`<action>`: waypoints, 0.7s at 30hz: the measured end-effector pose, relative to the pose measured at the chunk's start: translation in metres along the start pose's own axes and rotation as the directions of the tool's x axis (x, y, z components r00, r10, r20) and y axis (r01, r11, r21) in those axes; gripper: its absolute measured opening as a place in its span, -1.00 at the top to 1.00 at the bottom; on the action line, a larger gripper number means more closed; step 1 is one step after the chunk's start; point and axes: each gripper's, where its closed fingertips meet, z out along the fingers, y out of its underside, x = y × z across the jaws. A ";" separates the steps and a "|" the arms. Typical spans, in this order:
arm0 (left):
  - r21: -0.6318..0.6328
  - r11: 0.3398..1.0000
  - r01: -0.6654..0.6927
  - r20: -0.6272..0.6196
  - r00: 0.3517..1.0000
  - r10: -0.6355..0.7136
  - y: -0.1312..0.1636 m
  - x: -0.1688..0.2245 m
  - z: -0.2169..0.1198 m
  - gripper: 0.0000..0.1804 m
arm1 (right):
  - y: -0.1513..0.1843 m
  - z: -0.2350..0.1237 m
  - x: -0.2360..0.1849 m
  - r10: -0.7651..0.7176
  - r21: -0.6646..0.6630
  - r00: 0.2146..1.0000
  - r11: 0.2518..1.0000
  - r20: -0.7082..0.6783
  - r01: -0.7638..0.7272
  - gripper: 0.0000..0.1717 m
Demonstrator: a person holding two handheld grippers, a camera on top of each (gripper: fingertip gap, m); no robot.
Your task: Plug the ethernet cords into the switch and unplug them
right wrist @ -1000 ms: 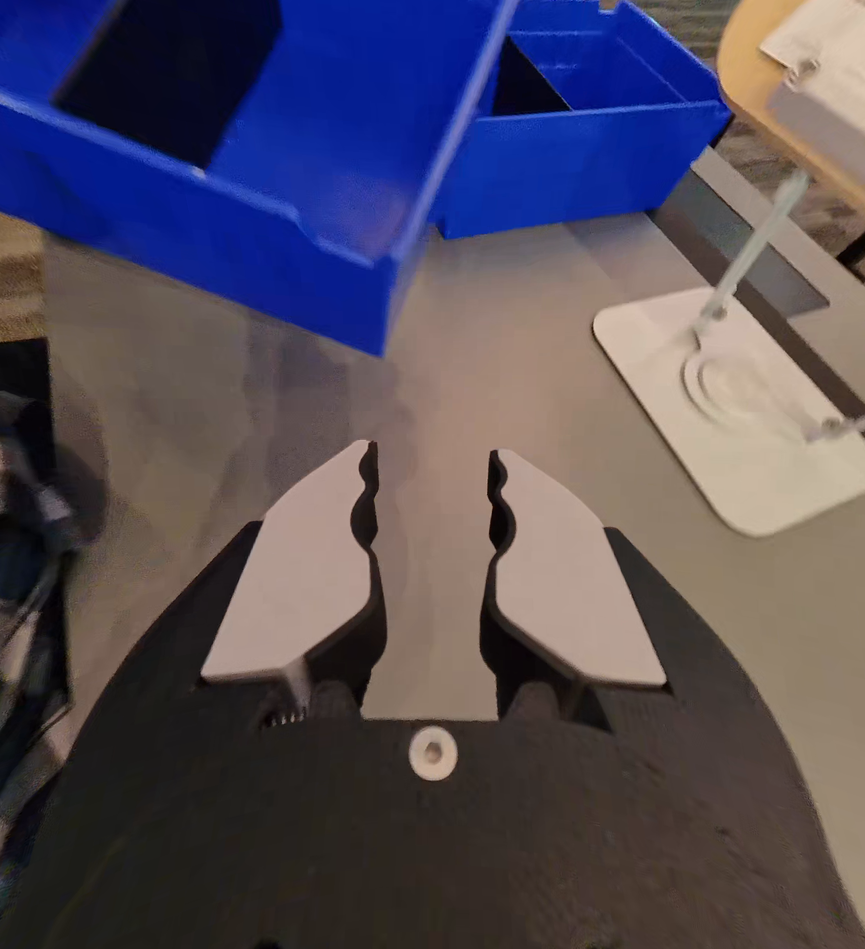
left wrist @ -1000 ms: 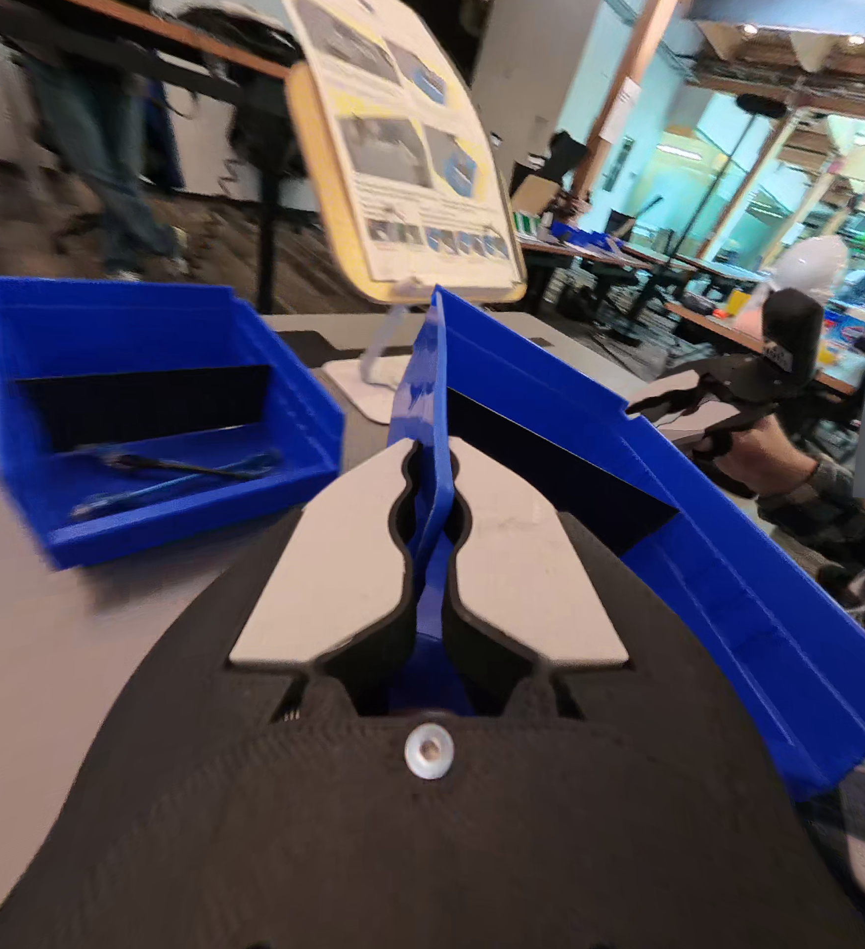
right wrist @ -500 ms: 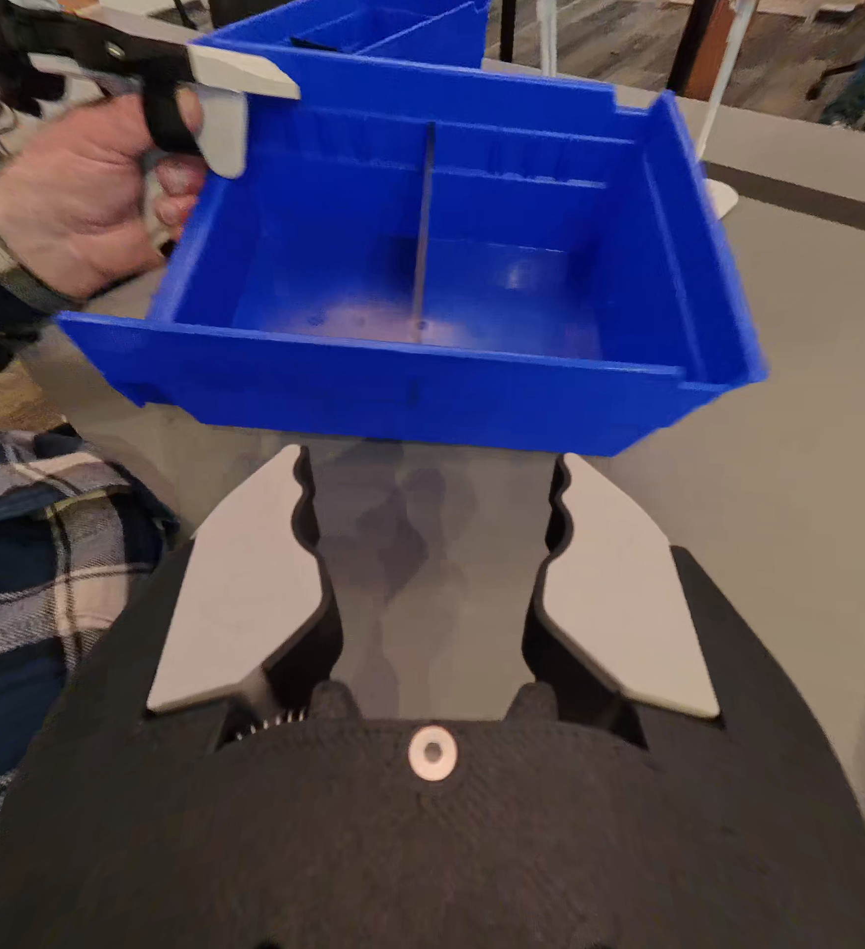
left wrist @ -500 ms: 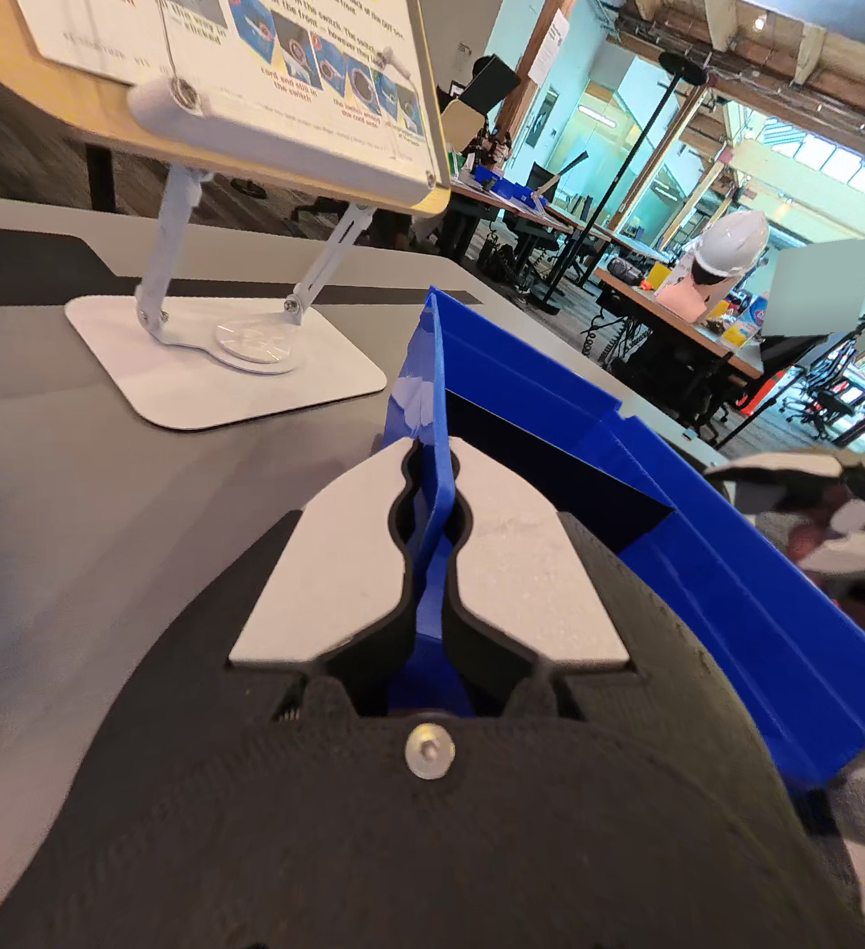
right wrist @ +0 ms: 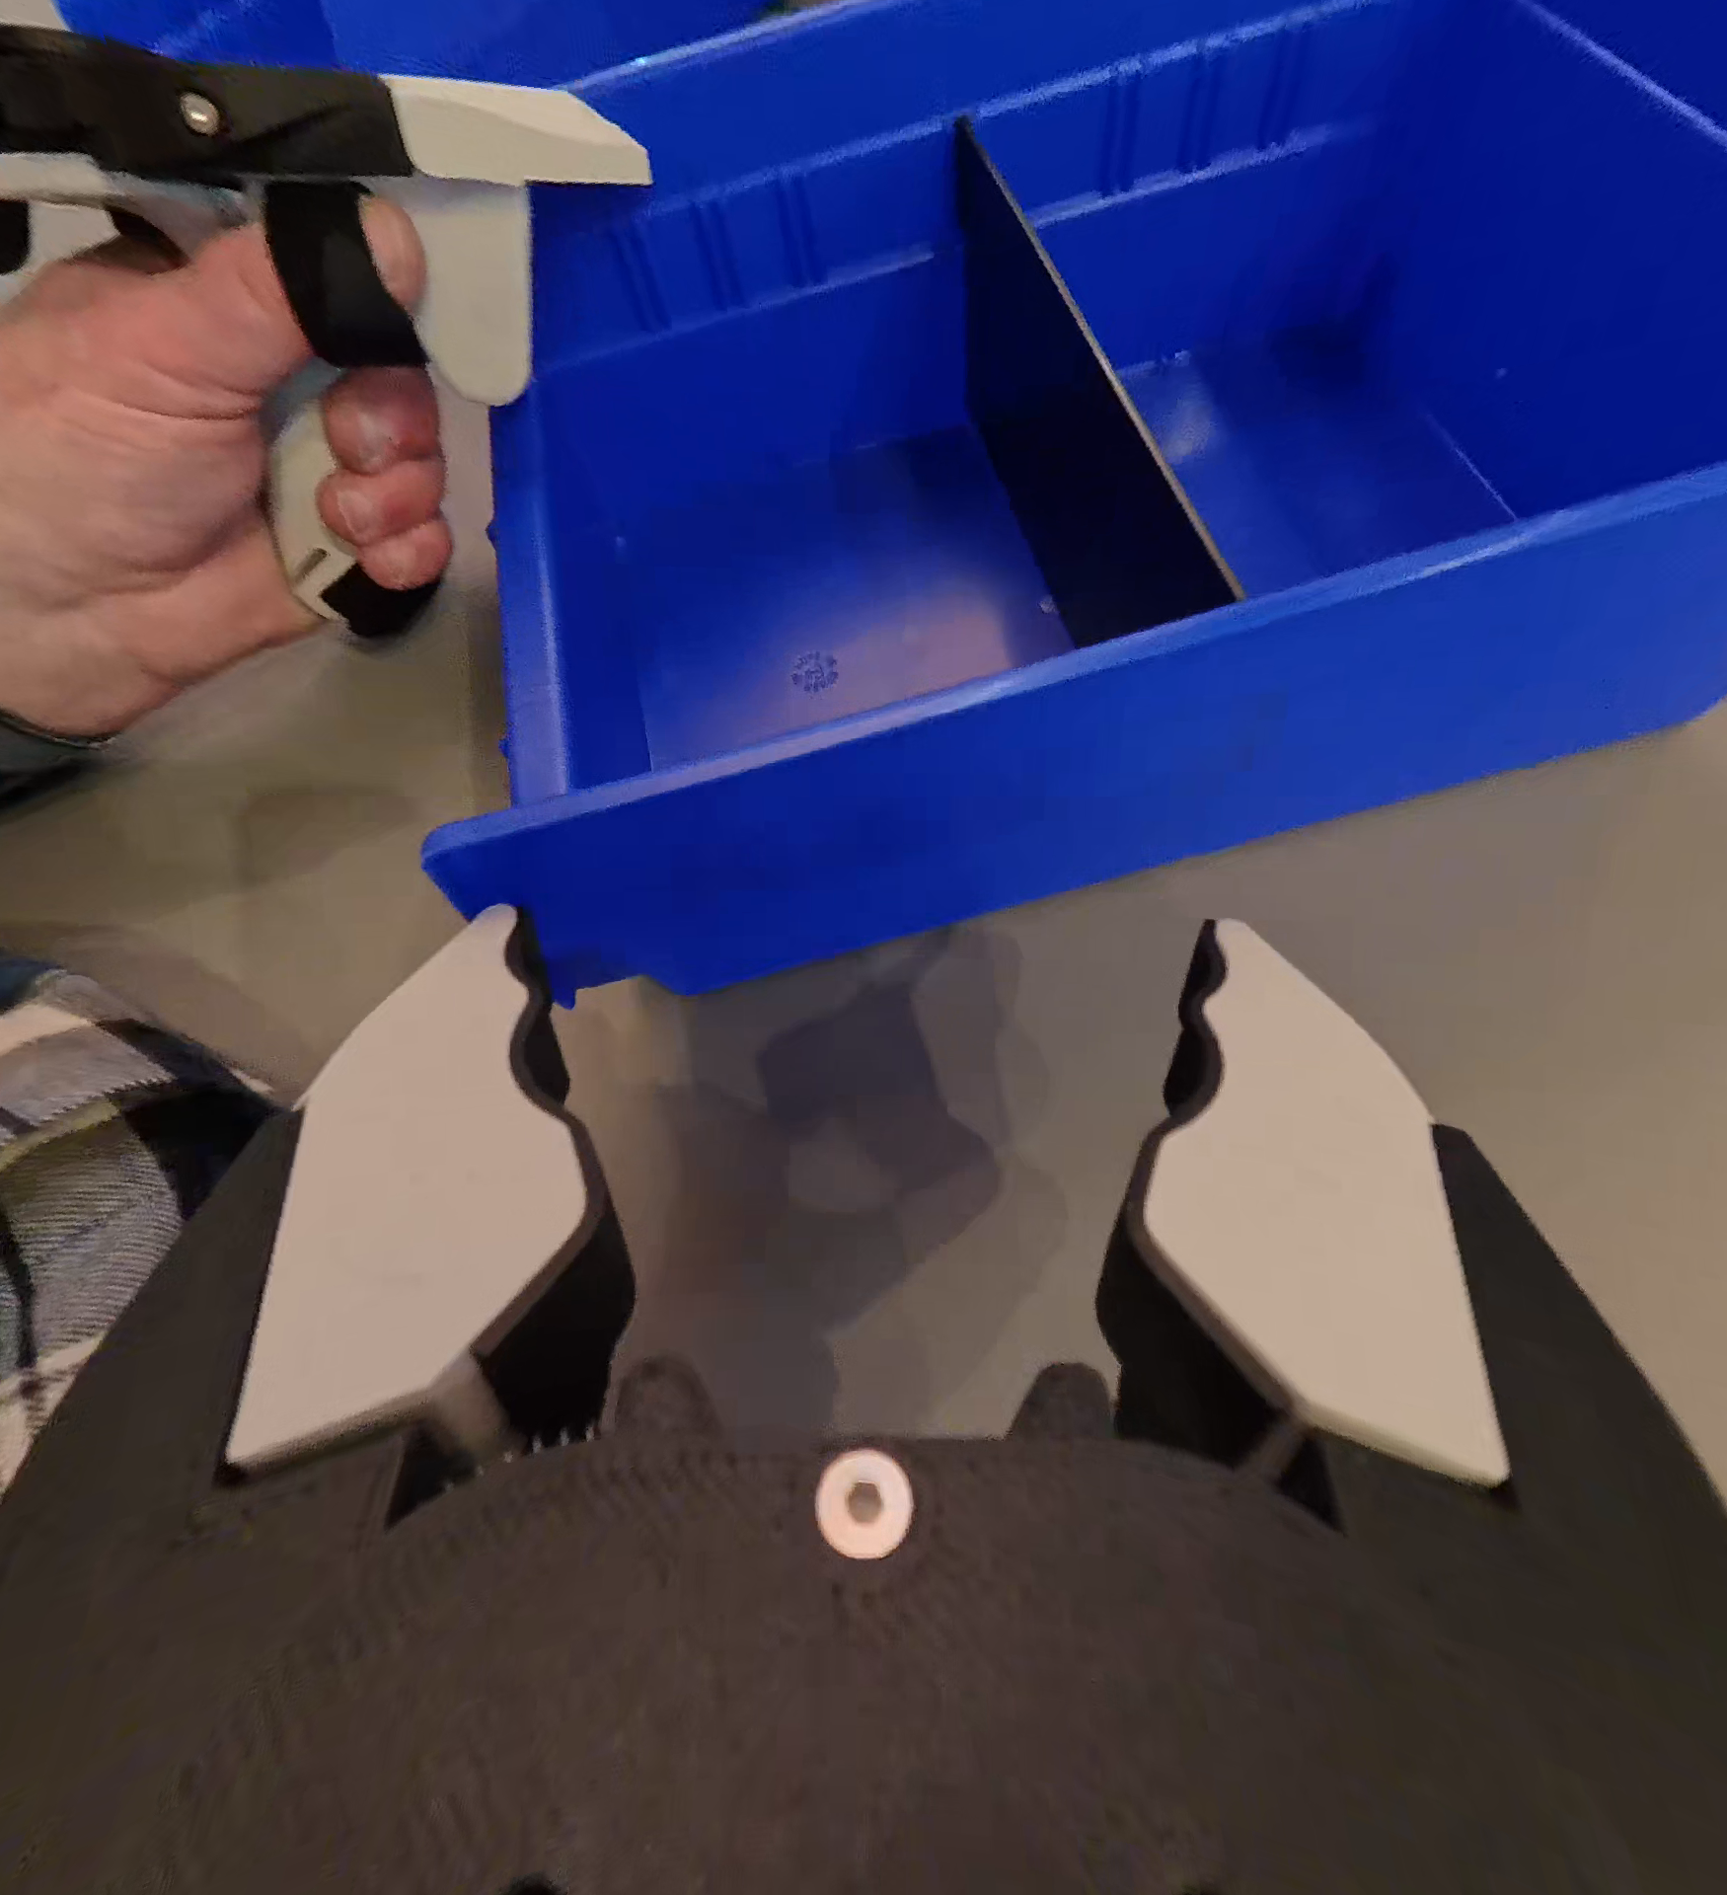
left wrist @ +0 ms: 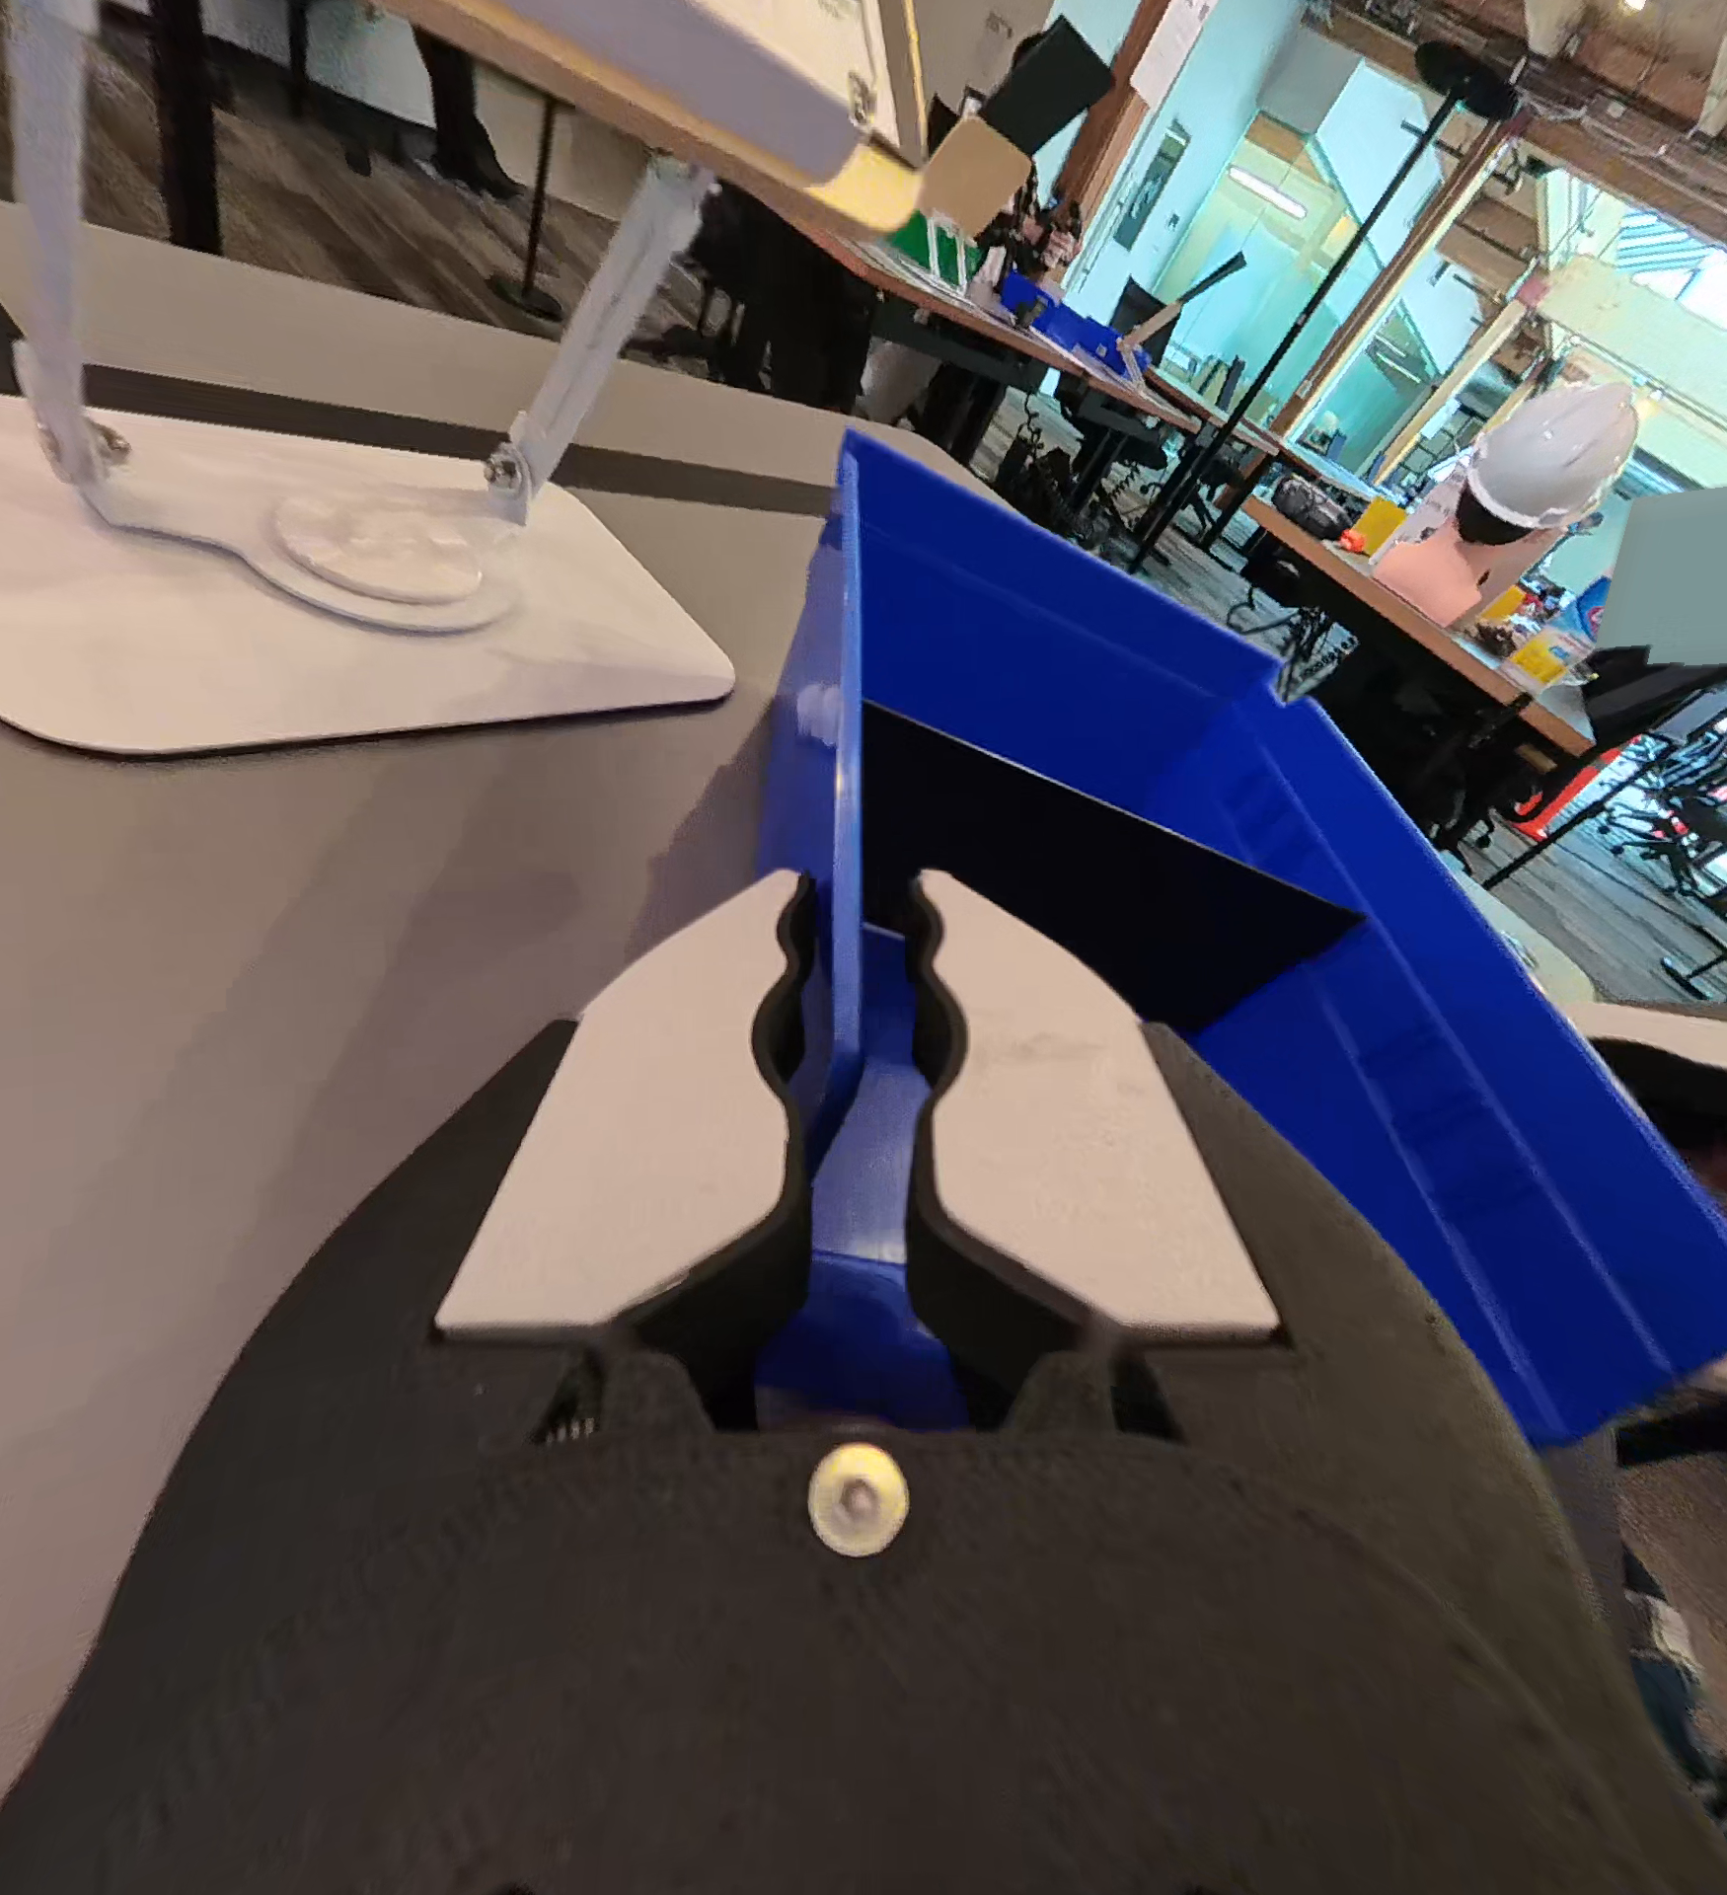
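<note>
bin wall (left wrist: 844, 820) between slightly parted left jaws, untouched

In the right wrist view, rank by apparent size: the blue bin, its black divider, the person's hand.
1. Blue bin
2. Hand, though it may be nearer the camera
3. Divider

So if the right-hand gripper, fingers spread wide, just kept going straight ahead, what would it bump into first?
Most likely the near wall of the blue bin, lying right across the right gripper. Its left finger already looks at the bin's corner, though depth is hard to judge.
</note>
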 end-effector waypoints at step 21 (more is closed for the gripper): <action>-0.170 0.985 0.012 -0.149 0.988 -0.037 0.025 0.040 0.002 0.73 | -0.004 -0.013 0.029 0.012 -0.074 1.000 0.997 0.011 -0.012 0.50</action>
